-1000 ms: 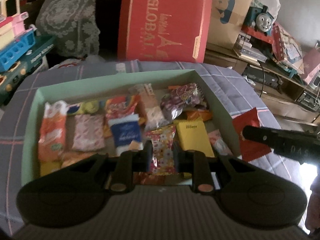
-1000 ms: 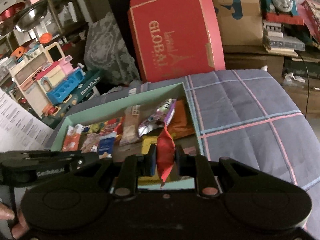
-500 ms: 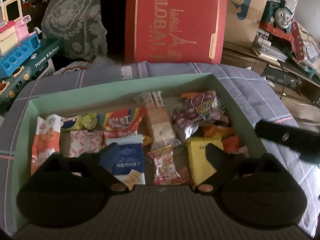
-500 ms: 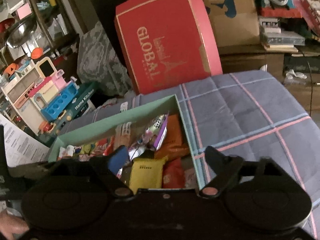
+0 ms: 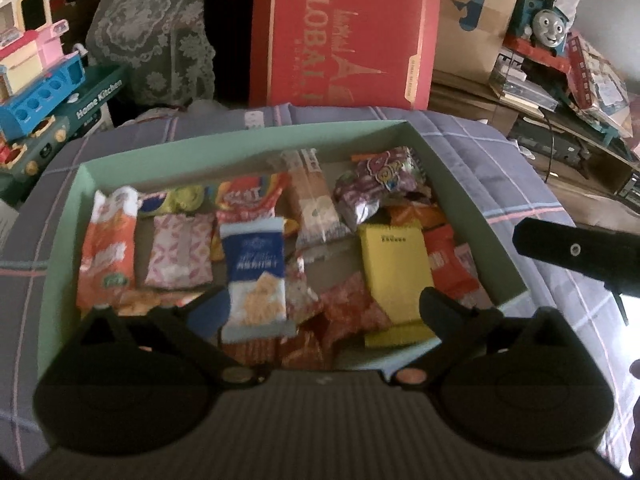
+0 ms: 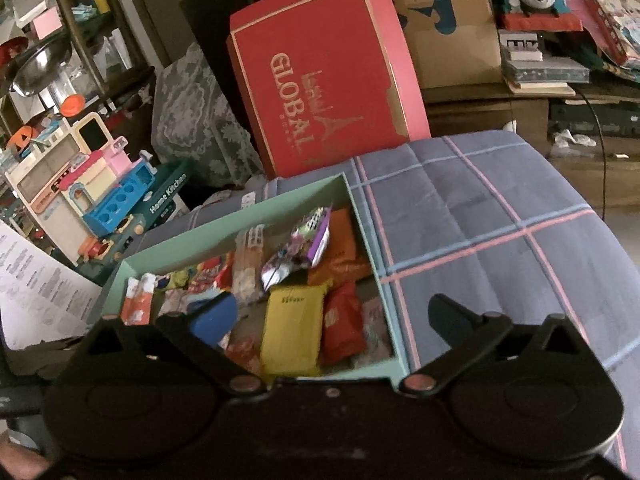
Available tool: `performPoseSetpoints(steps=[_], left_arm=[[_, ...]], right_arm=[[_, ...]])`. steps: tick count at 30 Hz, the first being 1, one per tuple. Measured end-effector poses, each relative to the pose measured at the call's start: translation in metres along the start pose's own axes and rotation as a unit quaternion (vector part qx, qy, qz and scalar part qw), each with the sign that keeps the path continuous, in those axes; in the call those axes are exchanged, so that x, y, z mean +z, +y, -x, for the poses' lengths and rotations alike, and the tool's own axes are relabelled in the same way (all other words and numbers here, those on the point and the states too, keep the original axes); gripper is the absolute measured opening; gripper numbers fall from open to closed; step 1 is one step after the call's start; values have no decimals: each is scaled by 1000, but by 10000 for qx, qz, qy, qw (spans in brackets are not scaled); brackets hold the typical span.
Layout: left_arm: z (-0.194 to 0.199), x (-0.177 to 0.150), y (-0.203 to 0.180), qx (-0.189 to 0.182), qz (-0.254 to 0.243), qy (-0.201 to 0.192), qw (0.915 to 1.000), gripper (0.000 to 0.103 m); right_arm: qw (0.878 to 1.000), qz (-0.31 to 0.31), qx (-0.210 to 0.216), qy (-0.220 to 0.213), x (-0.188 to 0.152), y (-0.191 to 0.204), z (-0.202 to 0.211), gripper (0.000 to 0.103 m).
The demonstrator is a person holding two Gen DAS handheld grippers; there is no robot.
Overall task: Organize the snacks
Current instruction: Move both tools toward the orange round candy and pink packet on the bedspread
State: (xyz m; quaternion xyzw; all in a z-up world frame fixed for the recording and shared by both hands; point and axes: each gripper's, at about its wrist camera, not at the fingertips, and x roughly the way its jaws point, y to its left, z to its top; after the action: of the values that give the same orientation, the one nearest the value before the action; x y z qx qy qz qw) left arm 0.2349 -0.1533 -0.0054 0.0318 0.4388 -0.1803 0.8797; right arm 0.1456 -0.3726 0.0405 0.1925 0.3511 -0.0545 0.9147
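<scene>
Both claws, left claw and right claw, are hanging wide open and empty over the snack box; I'd lift clear without snagging wrappers.

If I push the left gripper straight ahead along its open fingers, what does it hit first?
Probably the blue-and-white cracker packet in the green box: it lies right between the left gripper's spread fingers, with red wrappers beside it. Depth is unclear, so it may pass just above them.
</scene>
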Motion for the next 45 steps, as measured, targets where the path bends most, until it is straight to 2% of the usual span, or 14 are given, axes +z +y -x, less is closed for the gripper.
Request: performPoseSetpoints(steps=[12,22,32,38,43,45], left_arm=[[52,-62,0,-30,55,187,9998,103],[72,-116,-22,-112,-161,461,9987,103],[64,-145,-66,-253,-609,837,9943,103],[49,-152,-82,-265,-638,997,9926,103],[41,-161,-86,33,-1029,1020,9894,103],[42,-164,-78,76,-1028,1028,9893,103]], right_arm=[[9998,67,138,155,-43,4,57,103],[9984,-236,178,490,-92,-19,91,103],[9959,-587,149,678,-126,-47,105,103],[9947,-659,149,779,-137,-56,104,103],[9936,-703,140,868,-141,-59,100,103],[9934,-697,169,900,-142,-57,96,103]])
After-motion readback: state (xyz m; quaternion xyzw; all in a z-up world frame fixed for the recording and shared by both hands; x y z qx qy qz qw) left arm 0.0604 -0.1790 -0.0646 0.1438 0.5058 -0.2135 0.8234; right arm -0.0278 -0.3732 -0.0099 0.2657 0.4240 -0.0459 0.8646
